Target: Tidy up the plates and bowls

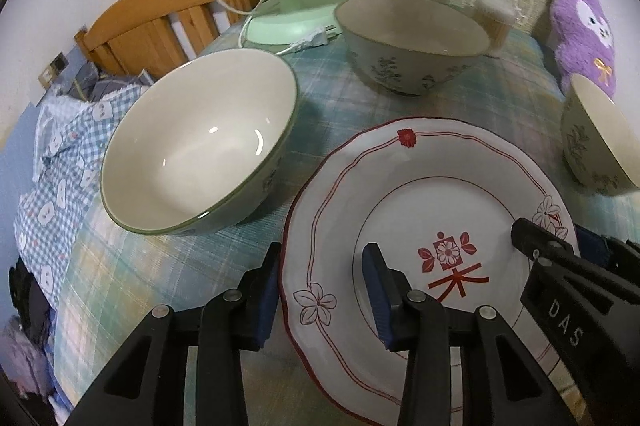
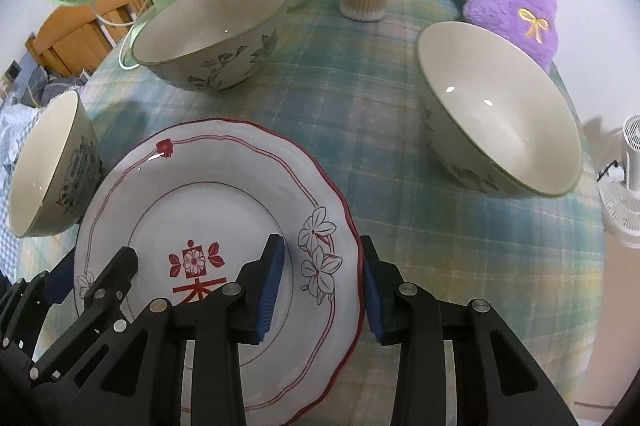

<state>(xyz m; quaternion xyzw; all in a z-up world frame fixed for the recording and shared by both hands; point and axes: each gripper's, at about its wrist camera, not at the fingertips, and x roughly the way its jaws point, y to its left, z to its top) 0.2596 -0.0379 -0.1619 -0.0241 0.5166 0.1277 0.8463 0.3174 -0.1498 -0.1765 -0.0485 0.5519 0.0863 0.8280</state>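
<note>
The desk (image 2: 360, 113) has a plaid cloth on it. The big red-trimmed plate (image 1: 420, 193) sits at its near edge, with three bowls around it: one left (image 1: 192, 145), one behind (image 1: 412, 41), one right (image 2: 500, 109). Left hand-held gripper (image 1: 326, 290) straddles the plate's left rim, fingers spread. Right hand-held gripper (image 2: 322, 280) does the same on the right rim, not clamped.

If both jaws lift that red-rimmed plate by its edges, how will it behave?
The plate looks like glazed ceramic, so probably rigid but breakable if dropped. Its glossy surface may slip between the pads. With the left gripper and right gripper straddling opposite rims, it should lift level.
</note>
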